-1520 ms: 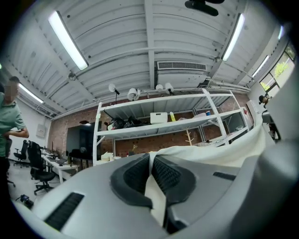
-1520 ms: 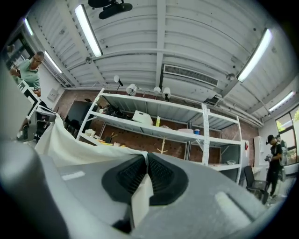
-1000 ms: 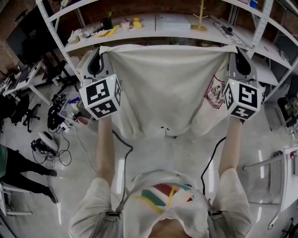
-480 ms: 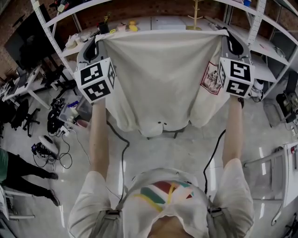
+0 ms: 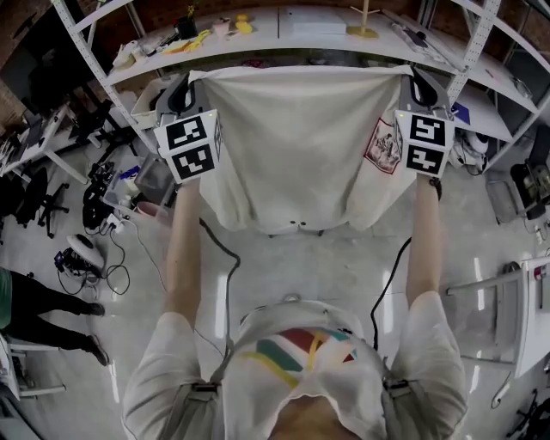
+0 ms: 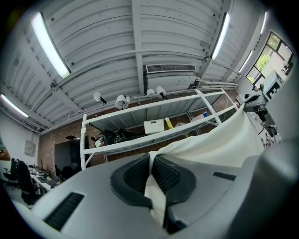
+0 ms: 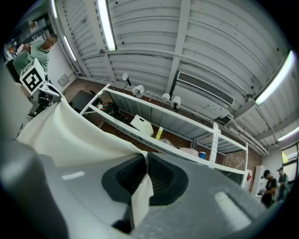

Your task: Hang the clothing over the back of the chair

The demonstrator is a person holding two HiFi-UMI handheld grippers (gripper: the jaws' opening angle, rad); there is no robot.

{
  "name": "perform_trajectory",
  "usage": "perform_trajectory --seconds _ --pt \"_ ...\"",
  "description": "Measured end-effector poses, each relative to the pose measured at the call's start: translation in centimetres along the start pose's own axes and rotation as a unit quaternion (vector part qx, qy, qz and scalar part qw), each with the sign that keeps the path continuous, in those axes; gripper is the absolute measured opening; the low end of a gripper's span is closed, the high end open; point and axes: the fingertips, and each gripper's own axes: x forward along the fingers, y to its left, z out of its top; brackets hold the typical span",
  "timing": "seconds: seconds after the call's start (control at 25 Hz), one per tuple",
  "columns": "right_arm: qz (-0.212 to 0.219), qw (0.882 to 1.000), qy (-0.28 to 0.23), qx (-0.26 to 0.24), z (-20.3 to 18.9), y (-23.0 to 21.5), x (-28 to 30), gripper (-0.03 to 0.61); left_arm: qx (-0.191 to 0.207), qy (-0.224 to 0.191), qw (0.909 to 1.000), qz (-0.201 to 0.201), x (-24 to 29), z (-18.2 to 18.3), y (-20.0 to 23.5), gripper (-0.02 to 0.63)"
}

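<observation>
A cream T-shirt (image 5: 296, 146) with a red print (image 5: 383, 147) on one side hangs spread out in the air in front of me. My left gripper (image 5: 189, 82) is shut on its upper left corner, and cloth (image 6: 155, 193) shows pinched between the jaws. My right gripper (image 5: 415, 79) is shut on the upper right corner, where a strip of cloth (image 7: 141, 196) runs through the jaws. The shirt's top edge is stretched level between the two grippers. Dark chair legs (image 5: 299, 226) peek out just under the hem; the chair is otherwise hidden behind the shirt.
White metal shelving (image 5: 284, 39) with small items stands behind the shirt. A wooden stand (image 5: 363, 24) sits on the shelf. Cables and gear (image 5: 86, 258) lie on the floor at left. A person's legs (image 5: 43, 318) are at far left. A white frame (image 5: 516, 301) stands at right.
Both grippers have moved slightly inward and away from me with the shirt still stretched between them. The shirt's hem now sits higher in the head view.
</observation>
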Motion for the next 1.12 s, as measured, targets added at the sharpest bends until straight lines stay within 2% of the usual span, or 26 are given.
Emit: perform_trajectory --seconds 0.64,1.12 --pt "0.039 0.994 0.102 -0.032 -9.9 4.5 1.0 0.009 0.007 0.078 0.9965 -0.029 0.8 -10.6 -2.9 0.015" --pt "0.072 0.982 0.169 -0.042 -16.8 8.2 -0.2 0.009 0.014 0.143 0.9887 -0.044 -0.5 -18.7 -4.6 0.015"
